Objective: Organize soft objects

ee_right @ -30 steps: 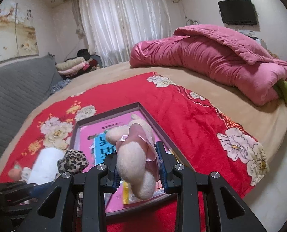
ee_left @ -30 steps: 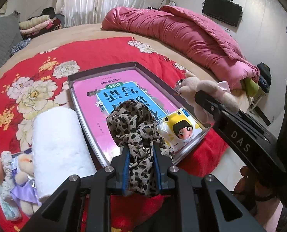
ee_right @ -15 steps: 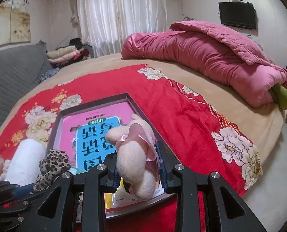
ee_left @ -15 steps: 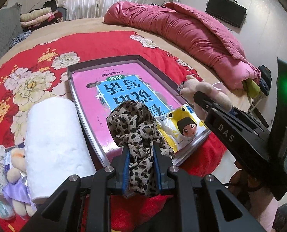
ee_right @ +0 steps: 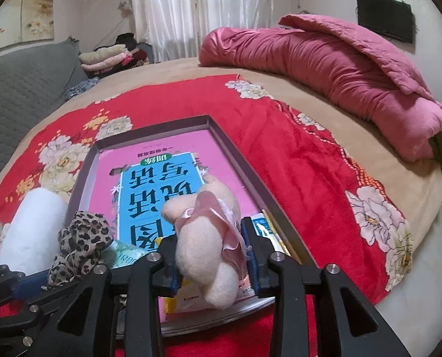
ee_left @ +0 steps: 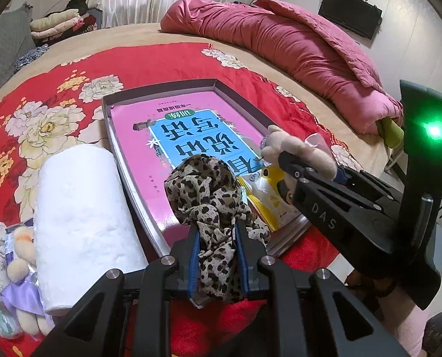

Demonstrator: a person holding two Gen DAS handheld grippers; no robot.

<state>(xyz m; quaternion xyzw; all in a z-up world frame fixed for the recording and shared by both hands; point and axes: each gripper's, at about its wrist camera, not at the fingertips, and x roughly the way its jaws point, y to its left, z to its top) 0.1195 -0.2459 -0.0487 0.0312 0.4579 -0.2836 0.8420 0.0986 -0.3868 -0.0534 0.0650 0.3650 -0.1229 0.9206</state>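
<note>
Nearest, the left gripper (ee_left: 216, 250) is clamped tight on the leopard-print scarf (ee_left: 212, 190) over the tray's (ee_left: 161, 90) near edge. Beside it, the right gripper (ee_right: 212, 255) has its jaws opening around the plush bear (ee_right: 209, 238) above the tray. Neither item looks released yet. Further left, the white towel roll (ee_left: 81, 220) and small doll (ee_left: 18, 270) lie outside on the red blanket (ee_left: 72, 59), apparently unsorted
</note>
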